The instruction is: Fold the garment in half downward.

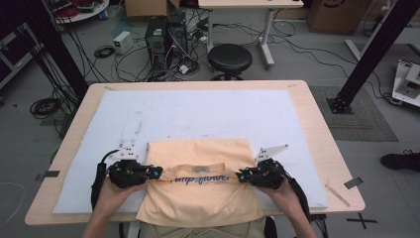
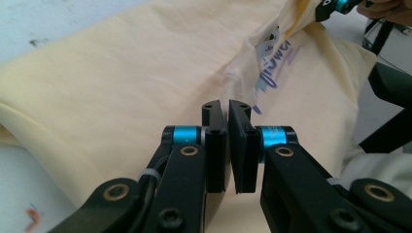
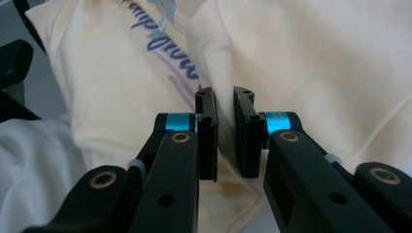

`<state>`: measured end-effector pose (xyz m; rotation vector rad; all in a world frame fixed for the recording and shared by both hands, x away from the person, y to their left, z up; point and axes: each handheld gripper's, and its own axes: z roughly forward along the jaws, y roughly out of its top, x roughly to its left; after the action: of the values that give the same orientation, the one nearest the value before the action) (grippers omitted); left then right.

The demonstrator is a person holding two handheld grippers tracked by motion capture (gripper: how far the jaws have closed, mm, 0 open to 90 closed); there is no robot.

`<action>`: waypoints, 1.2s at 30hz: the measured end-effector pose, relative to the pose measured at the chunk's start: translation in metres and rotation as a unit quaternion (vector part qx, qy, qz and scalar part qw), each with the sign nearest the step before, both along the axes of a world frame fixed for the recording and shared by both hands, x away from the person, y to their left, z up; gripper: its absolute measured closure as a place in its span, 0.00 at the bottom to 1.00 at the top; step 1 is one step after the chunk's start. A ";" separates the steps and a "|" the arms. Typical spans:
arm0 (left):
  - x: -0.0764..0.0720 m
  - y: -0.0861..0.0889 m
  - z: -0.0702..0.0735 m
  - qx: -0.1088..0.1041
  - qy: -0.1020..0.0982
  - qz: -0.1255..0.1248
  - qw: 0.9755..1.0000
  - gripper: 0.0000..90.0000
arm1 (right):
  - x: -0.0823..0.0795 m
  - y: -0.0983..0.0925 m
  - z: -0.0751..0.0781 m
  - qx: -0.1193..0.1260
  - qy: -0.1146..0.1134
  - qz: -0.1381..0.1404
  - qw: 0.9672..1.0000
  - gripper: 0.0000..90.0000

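Note:
A pale yellow T-shirt with purple lettering lies on the white mat near the table's front edge, its upper half folded over. My left gripper is shut on the fold's left end, with cloth pinched between its pads. At the fold's right end my right gripper is shut on a ridge of the T-shirt. The other gripper shows at the top right of the left gripper view, holding the same fold. The shirt's lower part hangs over the table edge.
A white mat covers most of the wooden table. A black stool, computer towers and cables stand on the floor beyond the far edge. Black frame posts rise at both sides.

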<state>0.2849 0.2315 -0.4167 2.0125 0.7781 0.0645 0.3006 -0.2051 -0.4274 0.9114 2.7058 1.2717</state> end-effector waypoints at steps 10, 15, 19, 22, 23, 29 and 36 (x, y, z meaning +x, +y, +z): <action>-0.023 -0.001 -0.019 0.020 0.014 -0.016 1.000 0.94 | -0.017 -0.002 -0.017 -0.005 0.013 0.001 1.000 0.84; -0.029 -0.003 -0.004 -0.004 -0.008 -0.017 1.000 0.83 | -0.024 -0.006 0.002 0.032 0.005 0.004 0.999 0.75; -0.027 -0.020 0.006 0.014 -0.046 -0.010 0.999 0.82 | -0.022 0.001 0.013 0.042 -0.017 -0.005 0.999 0.71; -0.019 -0.037 0.001 0.045 -0.048 0.011 0.998 0.80 | -0.015 0.016 0.015 0.024 -0.025 -0.015 0.999 0.68; -0.015 -0.045 -0.004 0.041 -0.037 0.012 0.998 0.78 | -0.011 0.029 0.012 0.015 -0.028 -0.018 0.999 0.65; -0.021 -0.055 -0.018 0.069 -0.030 -0.001 0.997 0.71 | -0.014 0.052 -0.005 -0.037 -0.028 0.000 0.999 0.62; -0.030 -0.057 -0.023 0.088 -0.037 -0.027 0.995 0.64 | -0.027 0.050 -0.017 -0.054 -0.046 0.009 0.997 0.58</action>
<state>0.2549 0.1742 -0.4399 2.1843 0.6920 0.1809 0.2738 -0.1553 -0.4441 0.7992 2.6882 1.1280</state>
